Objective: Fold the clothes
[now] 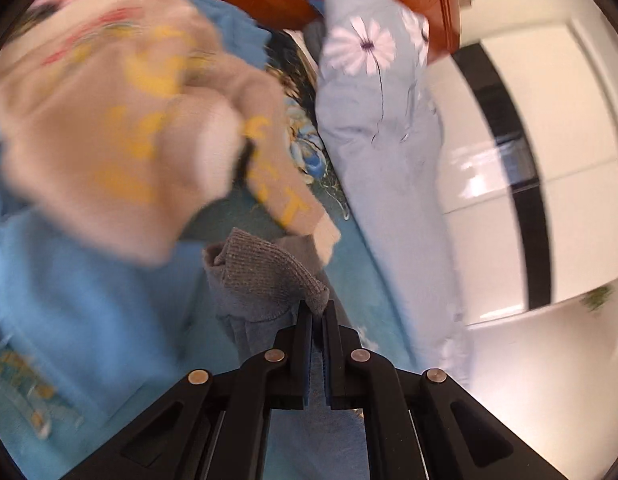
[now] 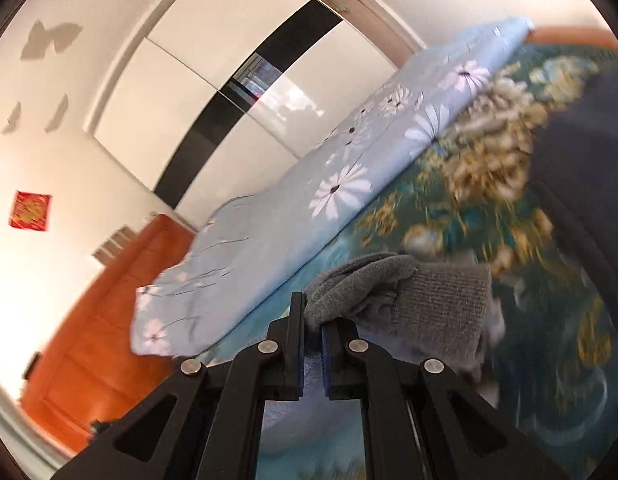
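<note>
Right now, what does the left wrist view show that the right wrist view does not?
Only the left wrist view: the left gripper shut on grey knit cloth, a beige garment with yellow letters and a blue garment.

Only the right wrist view: the right gripper shut on grey knit cloth, a red square on the wall and grey butterfly shapes.

Both: the daisy quilt, the floral bedspread, the white wardrobe and the orange wood.
</note>
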`<state>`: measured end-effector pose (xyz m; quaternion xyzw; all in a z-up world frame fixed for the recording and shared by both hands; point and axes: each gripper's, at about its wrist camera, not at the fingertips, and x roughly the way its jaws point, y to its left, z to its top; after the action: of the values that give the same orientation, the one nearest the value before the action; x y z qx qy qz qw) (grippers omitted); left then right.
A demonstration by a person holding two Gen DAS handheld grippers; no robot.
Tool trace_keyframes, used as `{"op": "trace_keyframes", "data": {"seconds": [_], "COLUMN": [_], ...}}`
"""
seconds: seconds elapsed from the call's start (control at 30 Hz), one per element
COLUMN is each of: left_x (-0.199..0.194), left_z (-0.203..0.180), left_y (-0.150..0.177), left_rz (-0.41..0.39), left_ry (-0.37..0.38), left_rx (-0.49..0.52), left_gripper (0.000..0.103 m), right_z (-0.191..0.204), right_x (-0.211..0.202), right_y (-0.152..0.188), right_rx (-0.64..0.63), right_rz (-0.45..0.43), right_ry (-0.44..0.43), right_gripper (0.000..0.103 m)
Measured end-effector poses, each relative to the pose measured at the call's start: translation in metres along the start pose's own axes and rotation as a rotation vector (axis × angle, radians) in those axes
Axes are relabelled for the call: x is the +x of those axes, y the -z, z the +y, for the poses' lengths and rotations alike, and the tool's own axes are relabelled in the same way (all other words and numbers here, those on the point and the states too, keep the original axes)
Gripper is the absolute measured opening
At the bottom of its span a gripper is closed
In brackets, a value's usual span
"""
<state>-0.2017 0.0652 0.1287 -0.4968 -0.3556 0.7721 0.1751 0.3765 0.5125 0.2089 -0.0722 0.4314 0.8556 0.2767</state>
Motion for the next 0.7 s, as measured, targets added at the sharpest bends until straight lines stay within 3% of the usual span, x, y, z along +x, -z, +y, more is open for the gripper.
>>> {"op": "trace_keyframes", "data": {"seconds": [0.17,0.3,0.37,0.4,0.57,0.63,0.7], "left_x": [0.105,0.177,0.199,0.204,0.184,0.161,0.138], "left_z": [-0.045,-0.042,-0.04,-0.039,-0.039,-0.037,-0.029], "left_y": [-0.02,-0.026,-0.031,-0.033,-0.038,-0.036,-0.035], "left_rz": [0.056,0.139,0.171,0.186,0.219,0.173,0.098], "left_ry": [-0.108,-0.149,-0.13,-0.108,0.045,0.041,-0.029], "left_rx": [0.103,0.148,0.155,0.159,0.229,0.257,0.282], "left_gripper": [0.005,0.007,0.009,0.011,0.055,0.061,0.063], "right_z": [-0.014,-0.054,-0.074,-0.083,-0.097,-0.093,-0.084], "right_x": [0.077,0.145,0.168,0.178,0.192,0.19,0.183], "right_y": [-0.032,-0.04,-0.036,-0.034,-0.029,-0.028,-0.027], "right_rx": [-0.086,-0.051,-0.034,-0.029,-0.054,-0.076,-0.098], "right_rz": [0.028,0.128,0.175,0.191,0.212,0.22,0.219], "right_ry": [0.165,0.249,0.281,0.295,0.309,0.318,0.319], "right_gripper": [0.006,0.007,0.007,0.007,0.007,0.007,0.011]}}
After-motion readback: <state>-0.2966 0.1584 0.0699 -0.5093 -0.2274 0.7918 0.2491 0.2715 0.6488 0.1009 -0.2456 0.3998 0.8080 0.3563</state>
